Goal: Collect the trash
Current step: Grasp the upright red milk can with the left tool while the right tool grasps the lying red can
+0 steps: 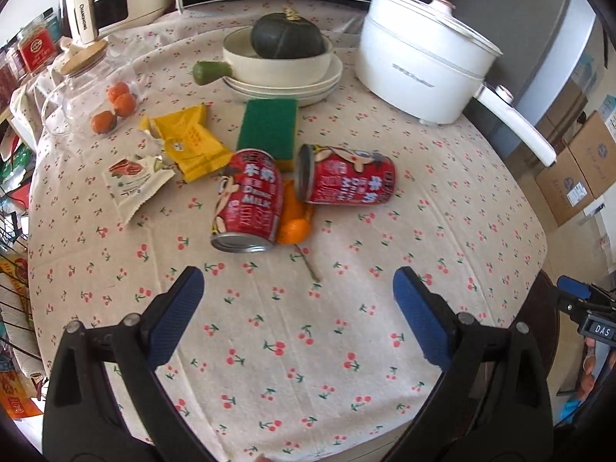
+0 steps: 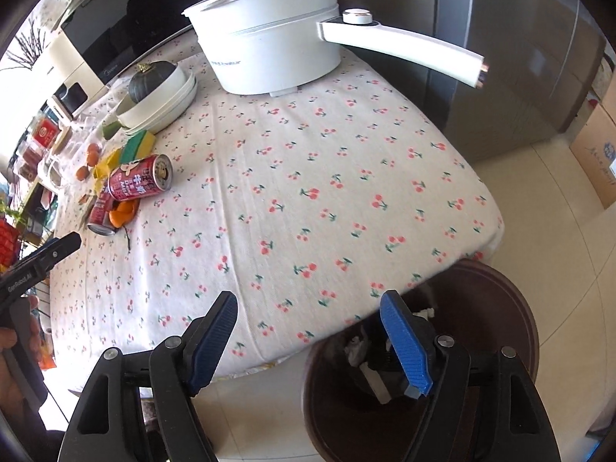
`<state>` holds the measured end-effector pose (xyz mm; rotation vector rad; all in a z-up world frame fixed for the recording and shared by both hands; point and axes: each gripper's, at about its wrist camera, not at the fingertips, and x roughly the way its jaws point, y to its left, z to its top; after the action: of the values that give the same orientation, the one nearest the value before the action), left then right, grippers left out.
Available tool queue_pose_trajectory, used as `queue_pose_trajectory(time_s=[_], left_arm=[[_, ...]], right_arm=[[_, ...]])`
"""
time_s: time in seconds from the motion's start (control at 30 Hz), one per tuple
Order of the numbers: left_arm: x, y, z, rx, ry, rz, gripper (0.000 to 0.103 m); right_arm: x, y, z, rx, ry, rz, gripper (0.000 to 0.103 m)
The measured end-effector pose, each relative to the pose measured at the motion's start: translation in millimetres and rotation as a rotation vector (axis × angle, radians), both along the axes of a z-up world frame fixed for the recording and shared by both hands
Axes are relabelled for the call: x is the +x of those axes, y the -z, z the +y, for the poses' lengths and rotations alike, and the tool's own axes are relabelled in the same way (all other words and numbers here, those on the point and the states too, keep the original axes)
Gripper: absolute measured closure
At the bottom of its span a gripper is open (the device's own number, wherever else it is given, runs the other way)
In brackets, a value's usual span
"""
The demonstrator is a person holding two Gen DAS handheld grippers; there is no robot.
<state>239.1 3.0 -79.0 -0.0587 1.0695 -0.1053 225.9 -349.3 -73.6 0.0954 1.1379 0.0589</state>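
Cherry-print cloth (image 1: pixel 308 346) covers the table, with cardboard boxes (image 1: pixel 577 177) on the tiled floor beside it. Two red milk cans (image 1: pixel 246 200) lie toppled mid-table beside orange peel (image 1: pixel 294 227) and two torn wrappers (image 1: pixel 188 142). Left gripper (image 1: pixel 298 315) and right gripper (image 2: pixel 308 338) both gape wide, empty; the right hangs over a dark bin (image 2: pixel 481 308).

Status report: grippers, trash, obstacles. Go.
Left gripper open, empty. Right gripper open, empty, over bin. Two cans, wrappers, peel on table. Nothing blocking.
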Motion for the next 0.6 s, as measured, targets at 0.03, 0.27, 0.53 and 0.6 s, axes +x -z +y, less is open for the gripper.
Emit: queue_pose_trajectory(time_s=[0.03,0.27,0.53,0.6], left_arm=[[8,4,9,-0.001,-0.018,0.006,0.005],[57,40,38,-0.118,-0.044,0.077,0.02],[73,61,43,-0.23,-0.012,0.107,0.038],[69,59,45,-0.212,0.002,0.101,0.038]], right_arm=[[7,1,6,0.006,-0.006,0.002,0.025],[38,11,40,-0.01,-0.055,0.017,0.024],[55,19,70,-0.012,-0.085,0.036,0.024],[59,19,80,-0.018,-0.091,0.034,0.024]])
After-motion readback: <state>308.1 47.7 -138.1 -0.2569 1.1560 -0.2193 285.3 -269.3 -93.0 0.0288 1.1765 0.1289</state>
